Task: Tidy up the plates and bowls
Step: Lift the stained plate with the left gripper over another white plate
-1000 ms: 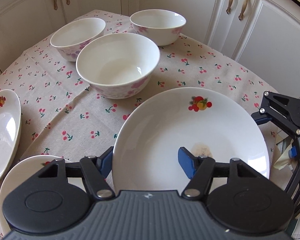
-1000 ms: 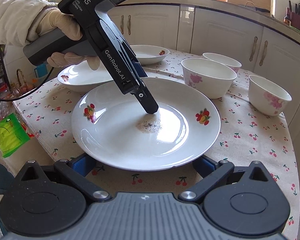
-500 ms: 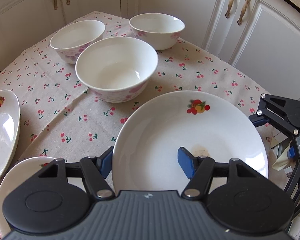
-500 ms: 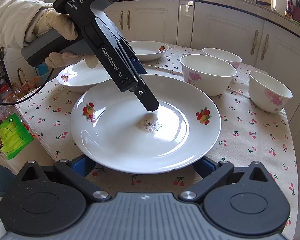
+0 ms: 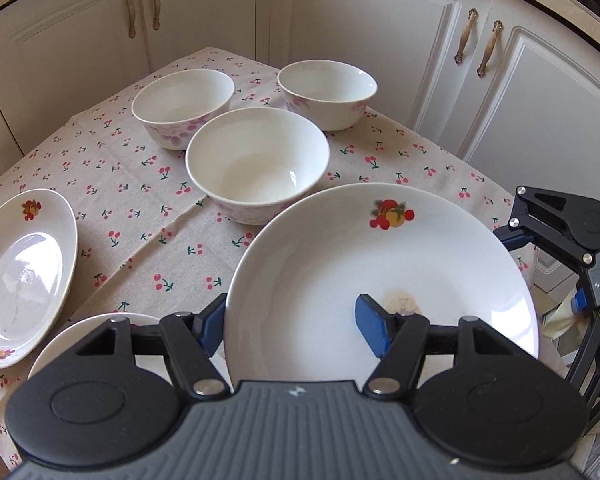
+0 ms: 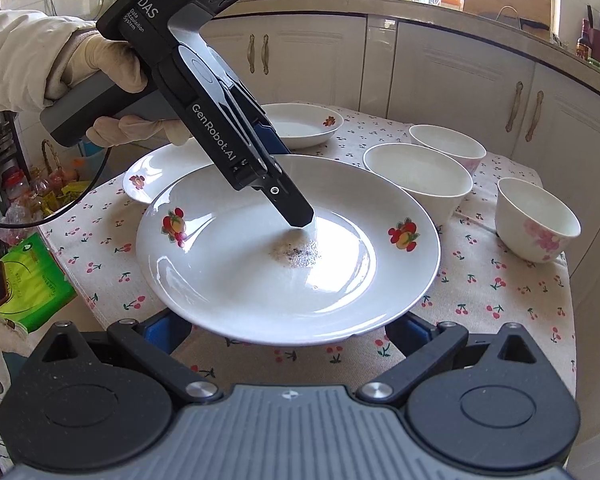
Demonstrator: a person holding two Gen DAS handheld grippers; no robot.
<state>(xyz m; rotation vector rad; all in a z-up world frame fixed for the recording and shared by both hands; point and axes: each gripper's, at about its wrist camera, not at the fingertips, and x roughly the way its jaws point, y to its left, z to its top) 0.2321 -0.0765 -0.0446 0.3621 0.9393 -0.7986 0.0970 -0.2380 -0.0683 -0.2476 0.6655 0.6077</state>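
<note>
We grip the large white round fruit-printed ceramic plate (image 6: pixel 288 248) at the worktop's (image 5: pixel 140 208) near edge: left fingers (image 5: pixel 370 328) clamp its rim, right fingers (image 6: pixel 412 330) pinch the opposite rim.

Glossy china on matt printed cloth

The plate (image 6: pixel 236 280) and bowls (image 5: pixel 256 168) look like glazed white ceramic, smooth and shiny, the plate with a gritty speckled patch. The tablecloth (image 5: pixel 140 184) is matt woven fabric. The left gripper (image 5: pixel 290 326) is matt black plastic with metal rivets; cupboards (image 5: pixel 360 20) are satin white.
</note>
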